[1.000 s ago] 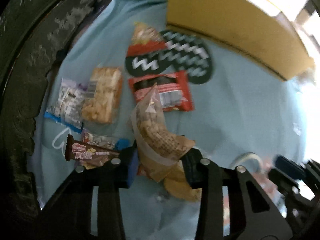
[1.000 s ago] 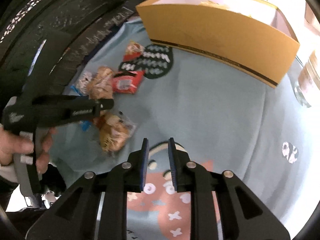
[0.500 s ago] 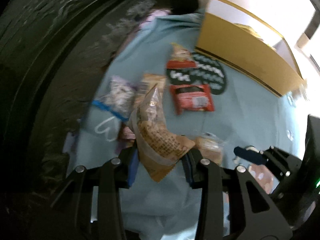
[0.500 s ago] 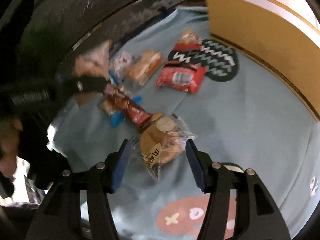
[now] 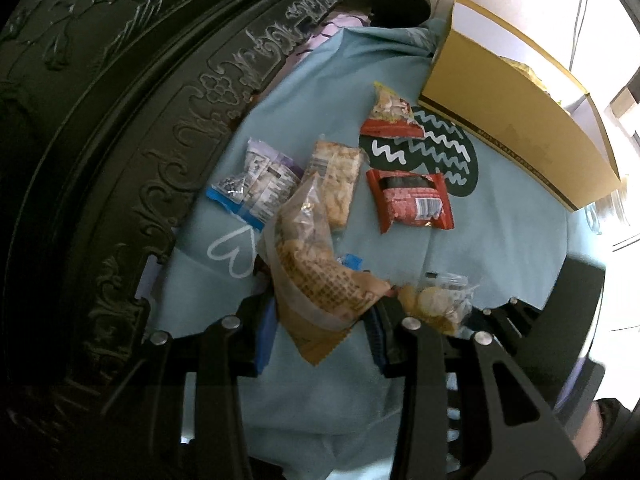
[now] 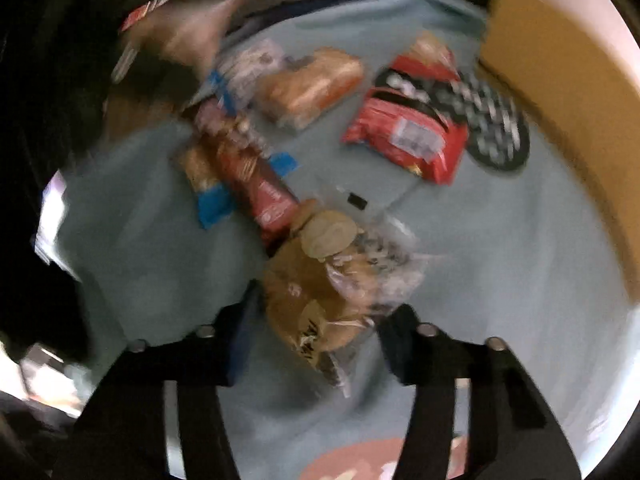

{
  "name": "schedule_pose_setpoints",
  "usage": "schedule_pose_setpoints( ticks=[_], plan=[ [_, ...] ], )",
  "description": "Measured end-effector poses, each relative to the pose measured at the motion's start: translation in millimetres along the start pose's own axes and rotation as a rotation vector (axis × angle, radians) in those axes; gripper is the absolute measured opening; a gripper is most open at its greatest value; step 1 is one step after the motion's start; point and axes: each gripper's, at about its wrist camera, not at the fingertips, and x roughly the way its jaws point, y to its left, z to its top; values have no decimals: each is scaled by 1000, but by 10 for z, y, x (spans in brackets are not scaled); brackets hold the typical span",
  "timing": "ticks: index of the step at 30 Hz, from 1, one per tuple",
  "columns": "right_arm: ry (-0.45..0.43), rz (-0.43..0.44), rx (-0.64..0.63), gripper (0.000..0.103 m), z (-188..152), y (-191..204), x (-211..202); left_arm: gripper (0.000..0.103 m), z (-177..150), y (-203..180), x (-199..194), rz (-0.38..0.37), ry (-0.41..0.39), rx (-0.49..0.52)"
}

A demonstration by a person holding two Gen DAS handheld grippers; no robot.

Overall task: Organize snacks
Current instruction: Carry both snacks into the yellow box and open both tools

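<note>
Left wrist view: looking forward and down along the left gripper (image 5: 320, 320) from close above the blue cloth (image 5: 500, 248), toward the yellow box (image 5: 520, 120) far ahead on the right. Right wrist view: blurred, looking down along the right gripper (image 6: 312, 340) from nearer the cloth. Shared by both: the red packet (image 5: 412, 200) (image 6: 408, 136), the cookie bag (image 5: 436, 304) (image 6: 320, 280), the yellow box edge.

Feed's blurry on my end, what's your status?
Left gripper shut on waffle snack bag. Right gripper open, straddling cookie pack. Yellow box beyond, path unobstructed.
</note>
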Motion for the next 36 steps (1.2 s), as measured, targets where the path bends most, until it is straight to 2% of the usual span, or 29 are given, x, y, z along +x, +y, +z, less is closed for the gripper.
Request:
schedule_pose_setpoints(
  ticks=[2, 7, 12, 15, 18, 23, 26, 29, 31, 32, 33, 34, 35, 36],
  plan=[
    [-31, -5, 38, 34, -12, -124, -127, 39, 6, -17, -20, 3, -7, 6],
    [-109, -15, 94, 32, -150, -385, -531, 39, 42, -137, -82, -13, -25, 41],
    [-210, -40, 174, 32, -250, -694, -1023, 39, 110, -418, -166, -46, -46, 103],
    [-283, -58, 229, 32, -191, -890, -1315, 39, 225, -655, -253, -82, -67, 150],
    [-378, -79, 286, 32, -71, -1153, -1653, 39, 457, -920, -387, -117, -113, 187],
    [-499, -118, 391, 32, 188, -1667, -2034, 39, 1127, -1416, -587, -190, -205, 231],
    [-536, -156, 450, 33, 365, -1969, -2068, 39, 1541, -1739, -523, -205, -218, 268],
    [-535, -170, 495, 33, 496, -2216, -1990, 40, 1867, -2048, -346, -204, -193, 290],
    [-531, -180, 524, 33, 549, -2317, -1895, 46, 2025, -2206, -183, -196, -187, 300],
    [-531, -191, 538, 33, 550, -2361, -1877, 54, 2089, -2258, -100, -189, -186, 302],
    [-527, -199, 559, 39, 562, -2423, -1843, 74, 2138, -2288, -28, -174, -189, 304],
    [-521, -204, 576, 48, 577, -2466, -1816, 85, 2172, -2302, 42, -134, -199, 304],
    [-518, -222, 603, 53, 561, -2510, -1794, 95, 2181, -2313, 72, -97, -212, 305],
    [-534, -239, 616, 57, 541, -2507, -1790, 95, 2177, -2309, 86, -75, -224, 313]
  ],
)
